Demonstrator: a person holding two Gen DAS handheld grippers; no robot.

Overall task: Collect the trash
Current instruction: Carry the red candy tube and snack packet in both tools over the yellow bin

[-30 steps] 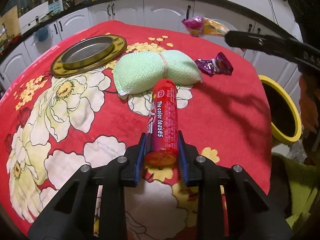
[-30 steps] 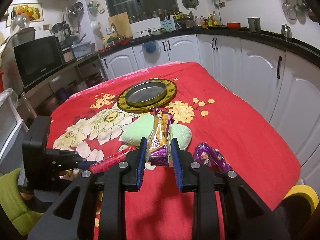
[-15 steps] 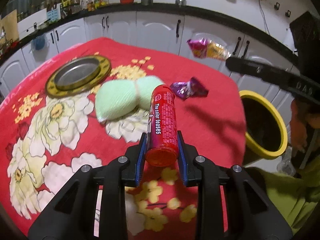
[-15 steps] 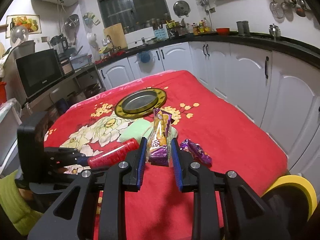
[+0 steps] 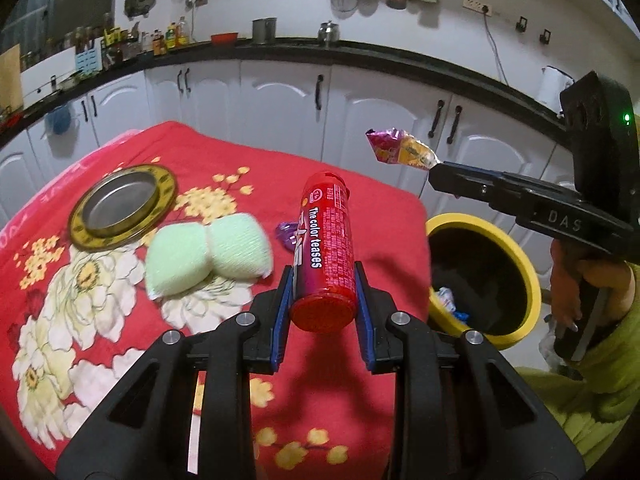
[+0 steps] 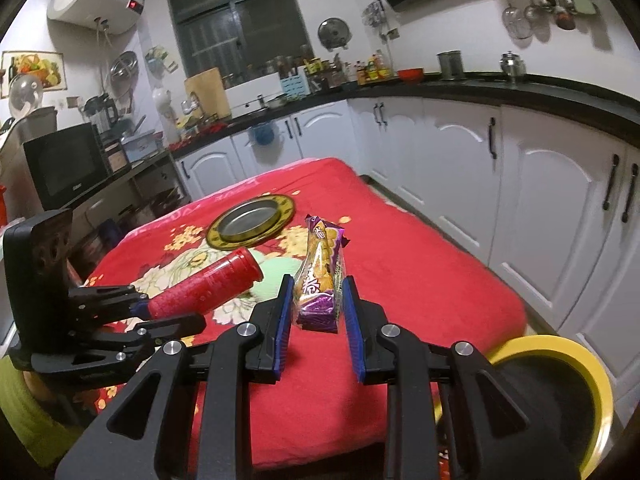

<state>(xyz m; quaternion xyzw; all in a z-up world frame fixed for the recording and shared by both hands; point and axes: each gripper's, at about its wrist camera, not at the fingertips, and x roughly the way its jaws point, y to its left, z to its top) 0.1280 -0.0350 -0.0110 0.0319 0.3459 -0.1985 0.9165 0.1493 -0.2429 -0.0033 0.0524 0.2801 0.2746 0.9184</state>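
From the left wrist view, the left tool (image 5: 322,296) is clamped on a red tube (image 5: 326,252), its blue pads pressed against both sides of the tube's near end, and the tube is lifted clear of the surface (image 5: 224,160) with its red flowered cloth. Below and behind it lie a pale green sponge (image 5: 208,258), a round metal dish with a gold rim (image 5: 122,206) and a small purple wrapper (image 5: 286,234) partly hidden by the tube. To the right, the right tool (image 5: 434,172) holds a purple and yellow snack packet (image 5: 400,150) in the air, above and just beyond a black bin with a yellow rim (image 5: 524,264) that stands beside the surface's edge; some scraps lie inside it.

From the right wrist view, the right tool (image 6: 316,308) is closed narrowly on the snack packet (image 6: 322,276), which stands upright between the pads. The left tool (image 6: 140,306) shows at the left, gripping the red tube (image 6: 208,286). The bin (image 6: 576,364) sits at the lower right, close under this tool.
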